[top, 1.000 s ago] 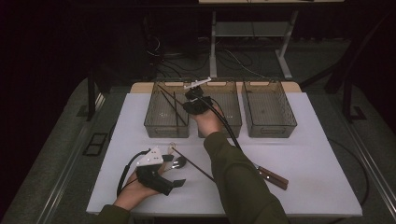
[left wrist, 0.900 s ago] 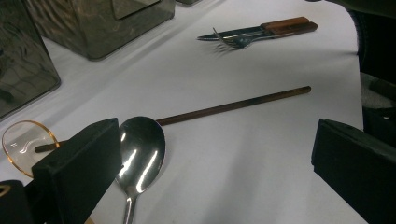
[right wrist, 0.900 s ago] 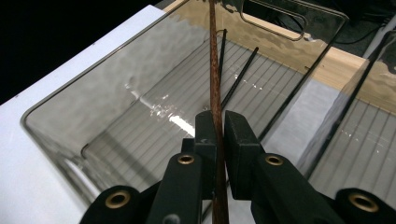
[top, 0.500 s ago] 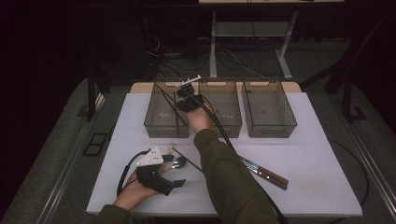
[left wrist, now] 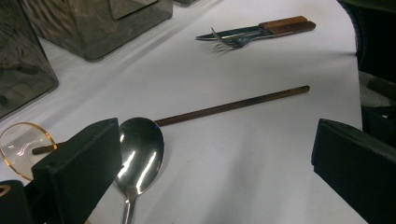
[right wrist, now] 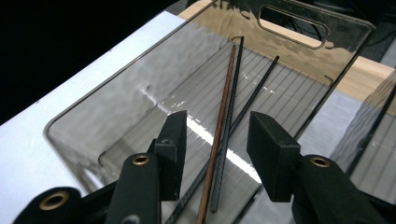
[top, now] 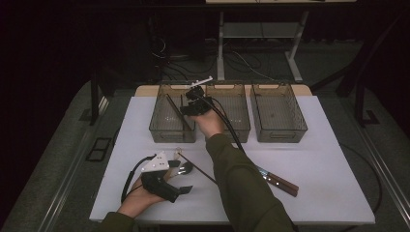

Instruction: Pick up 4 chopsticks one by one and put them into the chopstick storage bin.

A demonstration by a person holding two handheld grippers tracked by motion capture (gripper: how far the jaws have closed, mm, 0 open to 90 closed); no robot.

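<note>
The white table (top: 319, 164) is carrying three clear bins in a row along its far edge, and taking the left bin (top: 164, 133) as the landmark, the middle bin (top: 237, 108) is standing just to its right and the right bin (top: 280, 113) is sitting beyond that. The right gripper (top: 189, 107) is hanging over the left bin's right-hand rim, its jaws having just been opening, and they are standing apart now with nothing pressed between the pads. In the right gripper view, a brown chopstick (right wrist: 218, 135) is lying on the ribbed floor of the left bin directly below the gap between those jaws, loose and untouched, running lengthwise toward the bin's far handle wall. Beside it two dark chopsticks (right wrist: 252, 100) are lying crossed over each other, so three sticks are resting in that bin, though the glare on the plastic is making the lower ends hard to follow. Well in front of the left bin, near the table's close edge, the left gripper (top: 178, 189) is resting in the person's hand with its jaws spread wide and empty. Just ahead of it one spoon (left wrist: 139, 156) is lying bowl-up beside one more brown chopstick (left wrist: 233, 106) and a small glass disc (left wrist: 21, 144). Further right of these, one knife (top: 280, 182) and one fork (left wrist: 233, 41) are lying together.
</note>
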